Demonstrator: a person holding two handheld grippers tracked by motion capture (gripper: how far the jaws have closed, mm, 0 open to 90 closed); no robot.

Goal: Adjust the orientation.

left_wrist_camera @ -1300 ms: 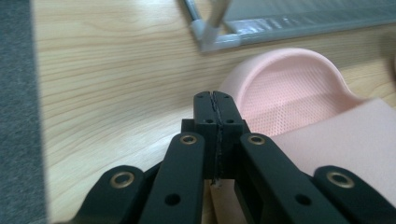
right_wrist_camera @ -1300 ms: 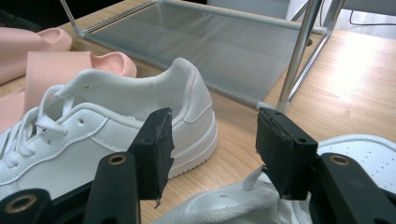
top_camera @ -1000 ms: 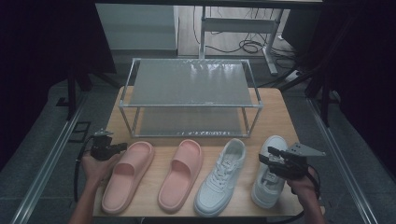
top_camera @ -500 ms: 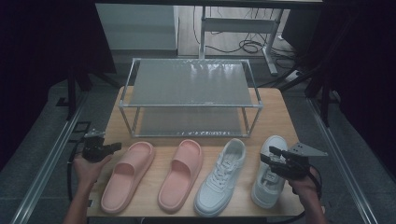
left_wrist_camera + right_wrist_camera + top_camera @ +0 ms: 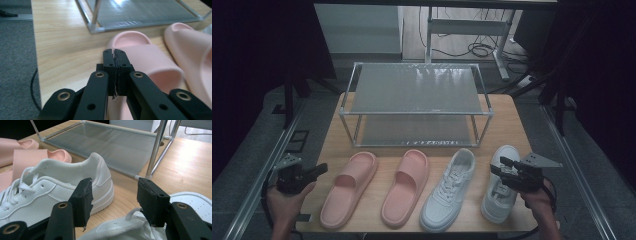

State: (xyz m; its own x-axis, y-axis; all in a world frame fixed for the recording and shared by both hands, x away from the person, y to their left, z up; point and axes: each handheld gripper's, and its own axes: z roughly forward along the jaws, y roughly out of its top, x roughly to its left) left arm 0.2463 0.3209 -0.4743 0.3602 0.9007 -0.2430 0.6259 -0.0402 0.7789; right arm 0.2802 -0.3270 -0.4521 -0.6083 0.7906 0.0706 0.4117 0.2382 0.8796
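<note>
The right-hand white sneaker (image 5: 501, 185) is lying at the right end of a row of 4 shoes along the near edge of the wooden table (image 5: 332, 135), toe pointing toward the person, heel toward the rack. The right gripper (image 5: 503, 169) is hovering directly over its laces and tongue, jaws standing well apart with nothing between them; in the right gripper view the laces and collar (image 5: 130, 225) are showing just below the open jaws.

Judging by its look, this shoe is likely handling as a light but bulky thing — stiff at the sole and heel counter, soft and collapsing at the tongue. Its smooth upper could be slippery, so the padded collar or heel tab seems the safer place to pinch, not the laces.

Just beside it is lying the second white sneaker (image 5: 447, 192), then 2 pink slides (image 5: 404, 192) (image 5: 348, 189), apparently soft foam and lighter.

The left gripper (image 5: 314, 171) is hanging off the table's left edge, near the outer slide but not touching it — its jaws are pressed together on nothing.

Beyond the shoes, a 2-tier metal rack (image 5: 417, 90) is standing with both shelves bare.
</note>
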